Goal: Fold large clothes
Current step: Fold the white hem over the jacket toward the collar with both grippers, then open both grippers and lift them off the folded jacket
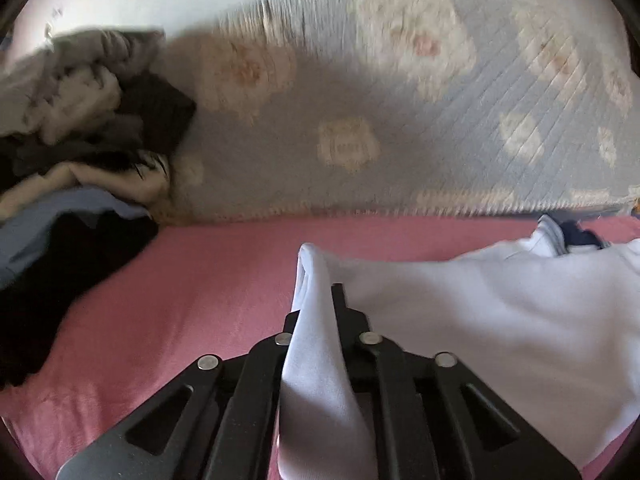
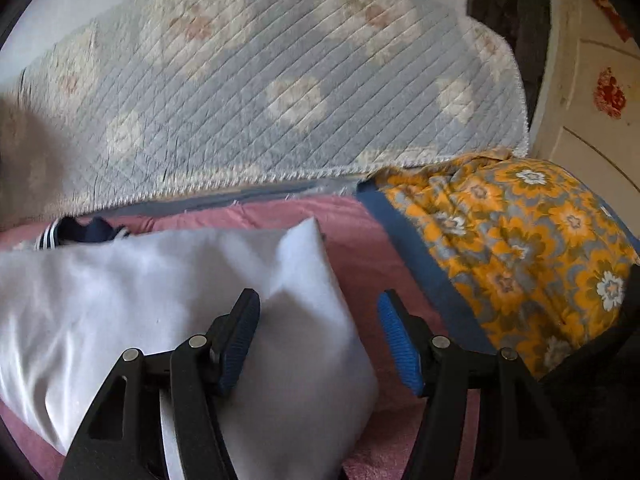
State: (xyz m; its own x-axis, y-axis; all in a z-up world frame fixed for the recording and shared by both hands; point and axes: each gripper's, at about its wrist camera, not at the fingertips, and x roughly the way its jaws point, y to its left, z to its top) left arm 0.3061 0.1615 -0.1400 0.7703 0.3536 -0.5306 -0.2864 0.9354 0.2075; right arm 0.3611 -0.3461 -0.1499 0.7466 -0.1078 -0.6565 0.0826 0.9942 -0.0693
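Only the left wrist view shows the heap of clothes at its left edge; there the left gripper, low in the frame, is clamped on a fold of the white garment, which lies on the pink bed sheet and hides its fingertips. Only the right wrist view shows the orange floral cover at right; the right gripper stands open over the garment's corner, its left finger against the cloth. The quilt behind is blurred.

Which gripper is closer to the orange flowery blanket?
Right. The right gripper is beside the orange flowery blanket; the left gripper is over at the white garment's far end.
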